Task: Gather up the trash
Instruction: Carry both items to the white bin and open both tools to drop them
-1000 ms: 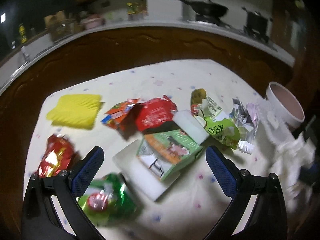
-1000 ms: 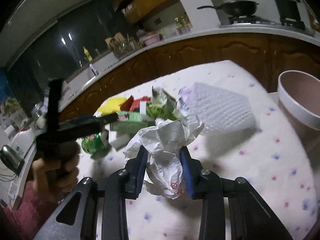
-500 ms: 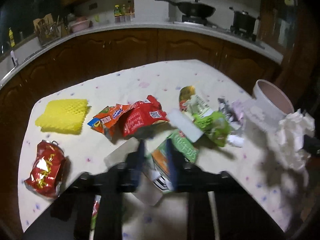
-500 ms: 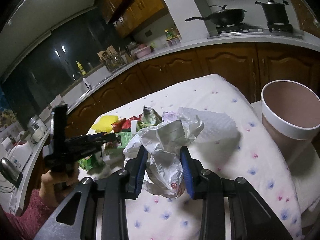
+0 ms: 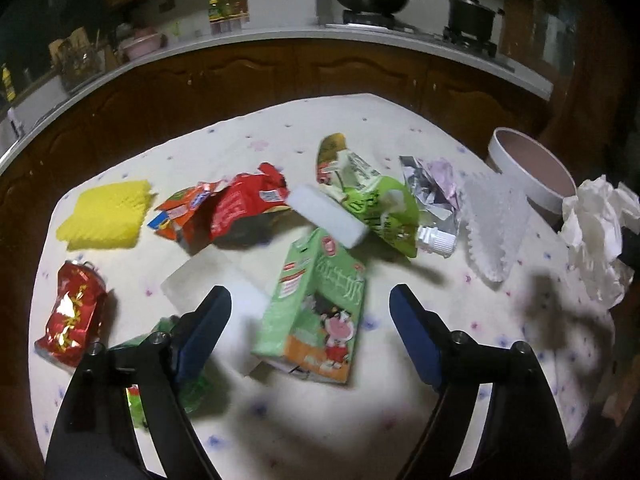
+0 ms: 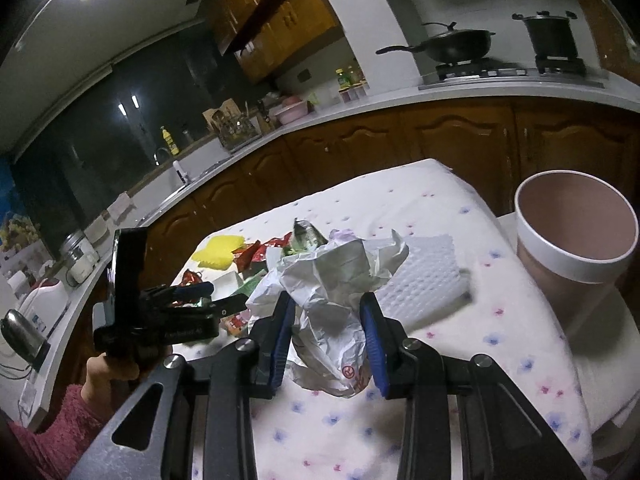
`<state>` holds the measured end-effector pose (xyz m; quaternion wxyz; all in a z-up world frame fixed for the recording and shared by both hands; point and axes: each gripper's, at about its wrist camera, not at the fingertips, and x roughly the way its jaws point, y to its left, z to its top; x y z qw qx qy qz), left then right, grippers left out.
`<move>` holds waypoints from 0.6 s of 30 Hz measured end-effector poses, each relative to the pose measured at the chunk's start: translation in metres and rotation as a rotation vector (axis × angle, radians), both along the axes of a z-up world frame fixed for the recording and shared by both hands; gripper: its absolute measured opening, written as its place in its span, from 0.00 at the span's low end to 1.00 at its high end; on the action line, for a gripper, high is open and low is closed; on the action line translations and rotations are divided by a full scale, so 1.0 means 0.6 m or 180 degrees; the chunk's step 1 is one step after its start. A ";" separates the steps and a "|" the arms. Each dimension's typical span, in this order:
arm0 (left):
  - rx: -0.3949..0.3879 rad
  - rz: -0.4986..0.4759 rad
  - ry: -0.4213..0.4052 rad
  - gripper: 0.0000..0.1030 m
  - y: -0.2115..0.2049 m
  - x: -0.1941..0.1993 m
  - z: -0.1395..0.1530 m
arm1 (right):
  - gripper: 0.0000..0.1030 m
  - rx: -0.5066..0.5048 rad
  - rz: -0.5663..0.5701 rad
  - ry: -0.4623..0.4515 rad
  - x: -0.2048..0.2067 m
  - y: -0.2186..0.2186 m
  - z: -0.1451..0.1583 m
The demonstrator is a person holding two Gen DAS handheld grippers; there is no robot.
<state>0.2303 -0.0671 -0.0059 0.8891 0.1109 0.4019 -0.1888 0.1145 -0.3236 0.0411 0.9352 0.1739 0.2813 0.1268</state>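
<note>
hanging over the near half of the worktop [image 5: 400, 128], the left claw [image 5: 310, 312] has just been opening and now stands wide, its blue pads [image 5: 208, 320] clear of the green carton [image 5: 320, 312] that lies between them, propped on a white foam block [image 5: 208, 280]. the trash sits bunched mid-cloth: a yellow sponge [image 5: 106, 216] and a crushed red can [image 5: 74, 312] close to the left edge, red wrappers [image 5: 228, 208], a green pouch [image 5: 384, 208] with a white spout, a foil scrap [image 5: 432, 184] and white foam netting [image 5: 496, 224] further right. bare cloth lies open along the far edge and in front of the claw on the right. the right claw [image 6: 326, 330] is narrow, clamped on a crumpled white paper wad [image 6: 332, 292] held off the cloth. the pink bin [image 6: 576, 232] stands just past the worktop's right edge, and bare flowered cloth runs between wad and bin. a hand [image 6: 108, 372] in a pink sleeve grips the left tool.
</note>
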 end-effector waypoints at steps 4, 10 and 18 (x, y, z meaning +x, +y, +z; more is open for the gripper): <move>0.0372 -0.0028 0.0014 0.81 -0.031 0.008 -0.024 | 0.33 0.0048 -0.0053 0.0035 -0.001 -0.014 -0.002; 0.0652 -0.0081 -0.0057 0.56 -0.051 -0.003 -0.046 | 0.34 0.0074 -0.0121 0.0010 -0.010 -0.026 0.005; -0.0234 -0.0005 -0.0082 0.56 -0.010 -0.041 0.036 | 0.34 0.0101 -0.0153 -0.0067 -0.019 -0.037 0.011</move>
